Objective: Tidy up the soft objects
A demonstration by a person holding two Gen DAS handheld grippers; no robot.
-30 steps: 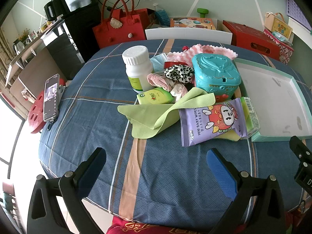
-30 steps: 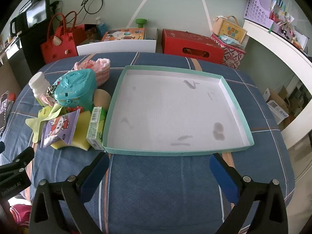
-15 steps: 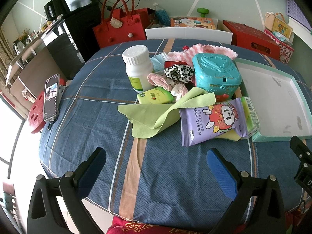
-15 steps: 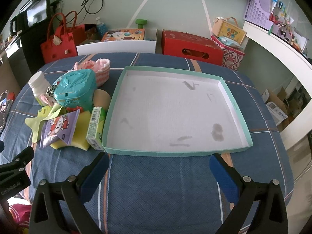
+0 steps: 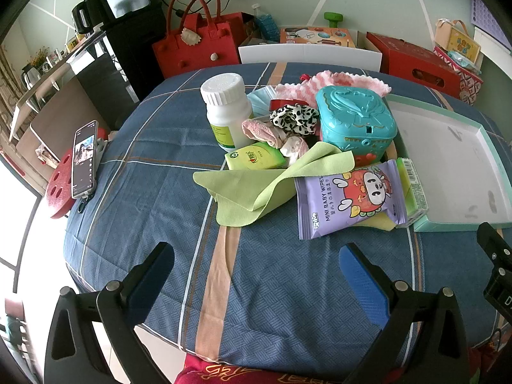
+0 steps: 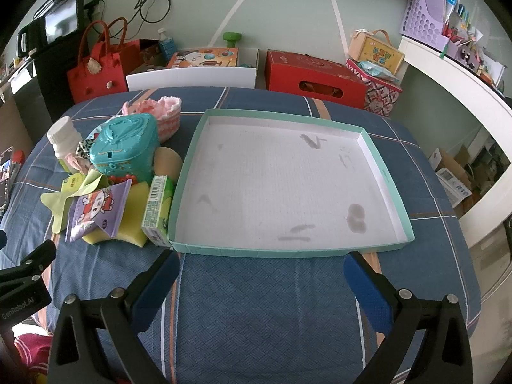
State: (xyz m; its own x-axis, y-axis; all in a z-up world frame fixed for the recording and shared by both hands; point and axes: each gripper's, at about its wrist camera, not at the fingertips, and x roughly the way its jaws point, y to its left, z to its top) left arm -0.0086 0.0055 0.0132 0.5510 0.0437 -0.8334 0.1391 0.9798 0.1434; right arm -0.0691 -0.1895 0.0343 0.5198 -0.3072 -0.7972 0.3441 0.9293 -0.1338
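Counter (image 5: 153, 166) under a blue plaid cloth. Left edge: one phone (image 5: 84, 158) on a red holed disc (image 5: 59, 188)

Pile, mid-counter, left to right:
- one white bottle (image 5: 228, 107), upright
- one green tissue pack (image 5: 255, 159), leaning against the bottle's base
- one green cloth (image 5: 252, 188), spread flat, its upper corner lying over the tissue pack
- one pink scrunchie (image 5: 260, 129) and one spotted scrunchie (image 5: 294, 118), touching, between bottle and teal box
- one pink frilled cloth (image 5: 332, 83), behind the pile
- one teal box (image 5: 355, 116), lid shut
- one wipes pack (image 5: 348, 200), purple, lying on a yellow sponge (image 6: 131, 220)
- one green carton (image 6: 156, 211), on its side, touching the tray's left wall

Right: one tray (image 6: 388, 172), teal rim, white floor with grey smudges, nothing in it

Left hand-held gripper (image 5: 256, 260): spread wide, blue pads apart, holding nothing, over bare cloth at the near edge, just short of the green cloth and wipes pack

Right hand-held gripper (image 6: 260, 272): spread wide, holding nothing, over bare cloth just before the tray's near wall, not touching it
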